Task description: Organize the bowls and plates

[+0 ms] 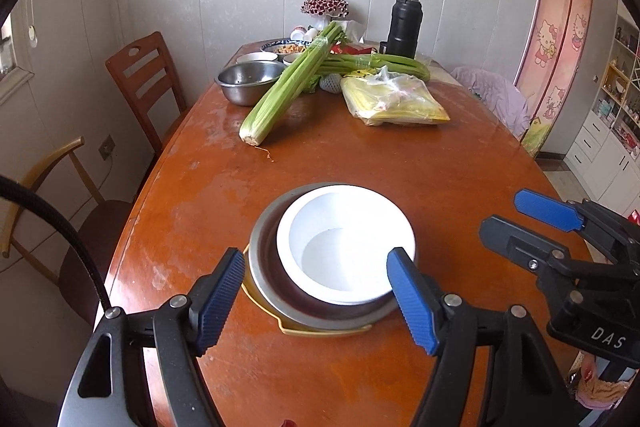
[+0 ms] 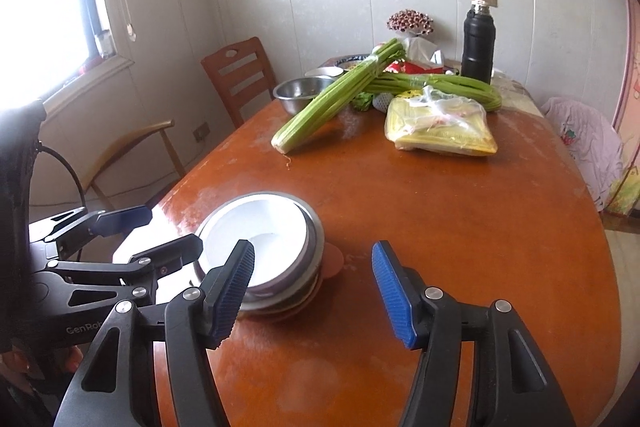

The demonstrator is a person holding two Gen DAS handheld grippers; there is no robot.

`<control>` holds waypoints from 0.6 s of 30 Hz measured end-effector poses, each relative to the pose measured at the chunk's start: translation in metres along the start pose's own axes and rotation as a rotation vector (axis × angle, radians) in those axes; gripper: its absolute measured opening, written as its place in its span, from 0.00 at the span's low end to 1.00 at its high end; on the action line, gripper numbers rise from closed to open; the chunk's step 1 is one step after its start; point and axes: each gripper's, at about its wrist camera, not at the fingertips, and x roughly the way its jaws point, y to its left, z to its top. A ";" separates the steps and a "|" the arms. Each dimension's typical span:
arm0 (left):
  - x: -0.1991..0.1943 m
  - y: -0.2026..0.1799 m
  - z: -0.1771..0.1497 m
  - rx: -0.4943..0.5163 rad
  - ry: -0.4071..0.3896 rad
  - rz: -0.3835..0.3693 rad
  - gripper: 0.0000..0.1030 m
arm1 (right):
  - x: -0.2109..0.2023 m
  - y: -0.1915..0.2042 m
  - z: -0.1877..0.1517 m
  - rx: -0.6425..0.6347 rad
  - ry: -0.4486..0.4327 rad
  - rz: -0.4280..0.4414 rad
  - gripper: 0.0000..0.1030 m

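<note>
Spanning both views, an oval wooden table (image 1: 460, 163) carries the whole scene, with two wooden chairs (image 1: 146, 83) beside its left edge. At the far end lie celery bundles (image 1: 292, 83), a yellow packet in clear plastic (image 1: 394, 99), a steel mixing bowl (image 1: 248, 81), a black flask (image 1: 404, 23) and a small bouquet (image 1: 325, 5). Nearer the cameras sits the task's stack: a white bowl (image 1: 346, 247) nested inside a steel bowl (image 1: 260, 247), which rests on a yellowish plate (image 1: 288, 327) whose rim shows beneath it; in the right wrist view further dishes appear under the steel bowl, their number unclear. The left gripper (image 1: 316, 303) hovers over the near side of the stack, its blue-padded jaws standing well apart with nothing clamped; the right pad overlaps the white bowl's rim in the picture, but contact cannot be confirmed. The right gripper (image 2: 314, 293) hangs just to the right of the stack, jaws likewise parted and empty, with bare tabletop between the pads. Each gripper appears at the edge of the other's view, both close to the stacked bowls.
</note>
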 end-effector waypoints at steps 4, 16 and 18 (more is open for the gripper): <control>-0.006 -0.009 -0.004 -0.005 -0.005 0.004 0.71 | -0.014 -0.006 -0.005 0.002 -0.015 0.005 0.62; -0.014 -0.033 -0.034 0.002 -0.010 -0.005 0.71 | -0.027 -0.014 -0.037 0.006 -0.009 0.012 0.62; -0.014 -0.037 -0.044 0.005 -0.004 -0.004 0.71 | -0.026 -0.013 -0.045 0.004 0.000 0.017 0.62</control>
